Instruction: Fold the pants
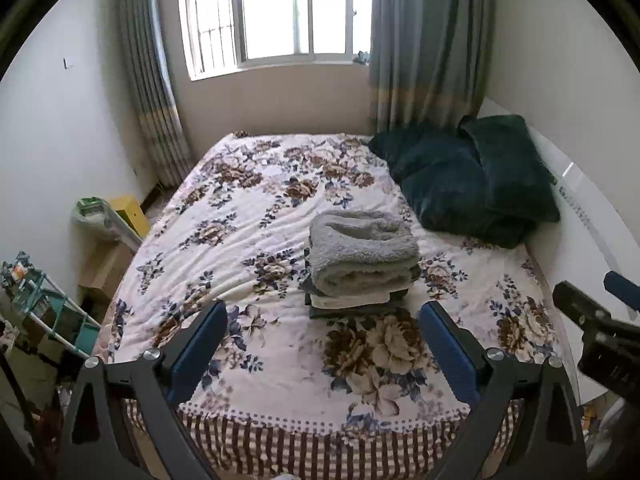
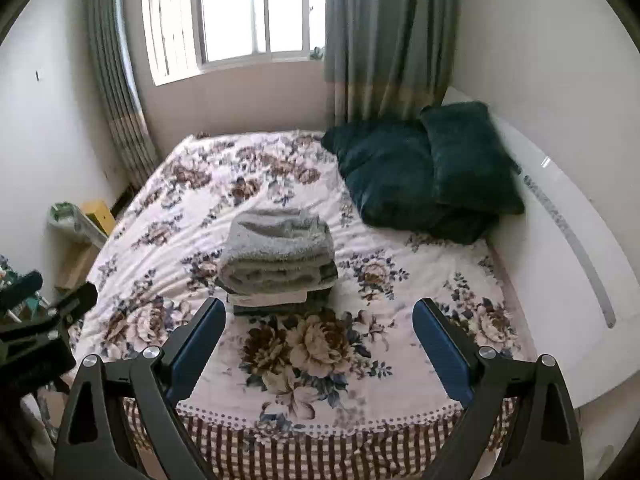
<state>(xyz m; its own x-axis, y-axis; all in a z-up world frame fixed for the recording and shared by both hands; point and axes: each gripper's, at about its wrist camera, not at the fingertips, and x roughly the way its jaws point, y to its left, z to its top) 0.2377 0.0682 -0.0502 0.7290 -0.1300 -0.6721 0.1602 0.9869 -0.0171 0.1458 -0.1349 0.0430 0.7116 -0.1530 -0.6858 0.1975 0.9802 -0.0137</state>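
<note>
A stack of folded clothes lies on the flowered bed, topped by fluffy grey folded pants (image 1: 362, 252) (image 2: 278, 250) over thinner dark and white folded pieces. My left gripper (image 1: 324, 316) is open, held above the bed's near end, short of the stack, nothing between its blue pads. My right gripper (image 2: 318, 312) is open too, hovering near the bed's foot with the stack just beyond its left finger. Each gripper shows at the edge of the other's view: the right gripper (image 1: 600, 332) at the right, the left gripper (image 2: 44, 320) at the left.
The bed (image 1: 280, 392) with its floral cover fills the room's middle. Two dark green pillows (image 1: 472, 180) lean by the white headboard (image 1: 580, 208) at the right. A window and curtains stand behind. Boxes and a rack (image 1: 52, 304) crowd the floor at the left.
</note>
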